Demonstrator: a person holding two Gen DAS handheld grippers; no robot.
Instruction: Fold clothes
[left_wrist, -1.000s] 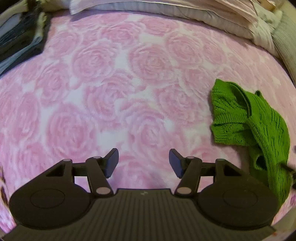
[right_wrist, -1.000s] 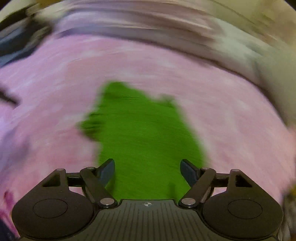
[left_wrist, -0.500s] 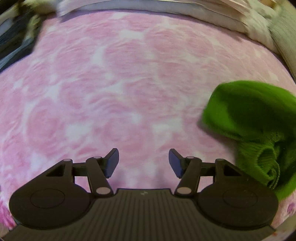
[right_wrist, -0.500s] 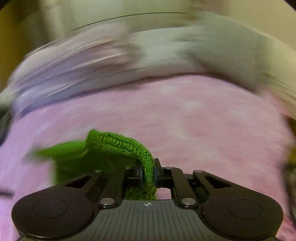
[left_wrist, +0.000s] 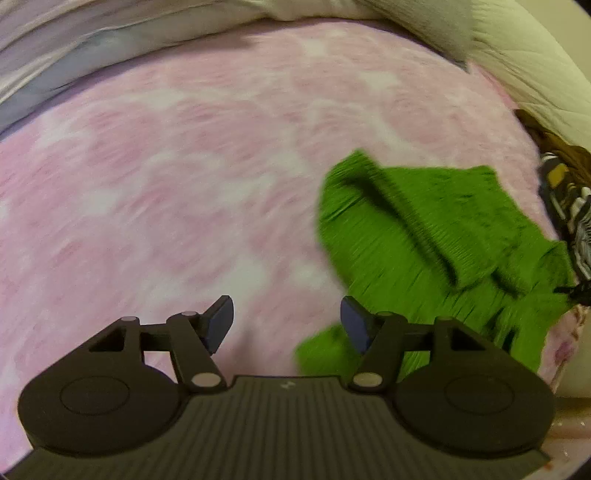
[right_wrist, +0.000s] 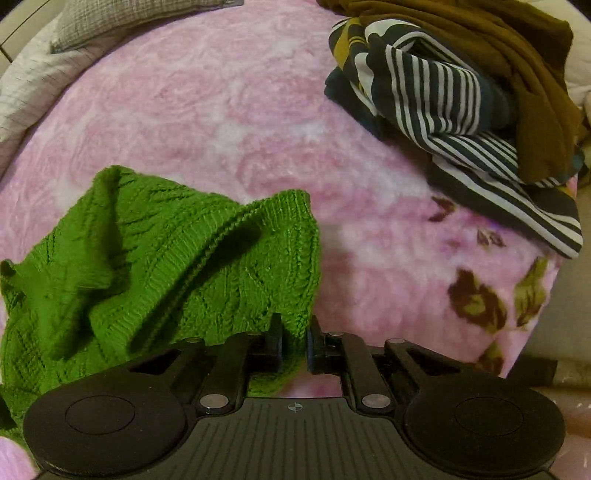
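Pinching the green sweater (right_wrist: 177, 258), right hand-held gripper (right_wrist: 294, 343) alone shows knit.

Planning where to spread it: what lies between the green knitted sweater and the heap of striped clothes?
Only bare pink rose-patterned blanket between green knitted sweater and striped heap, in the right wrist view.

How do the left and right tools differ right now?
The right tool is shut on an edge of the green sweater; the left tool is opening with nothing between its fingers. The sweater lies beside the left tool's right finger, but sits clamped in the right tool. Both point down at the pink blanket.
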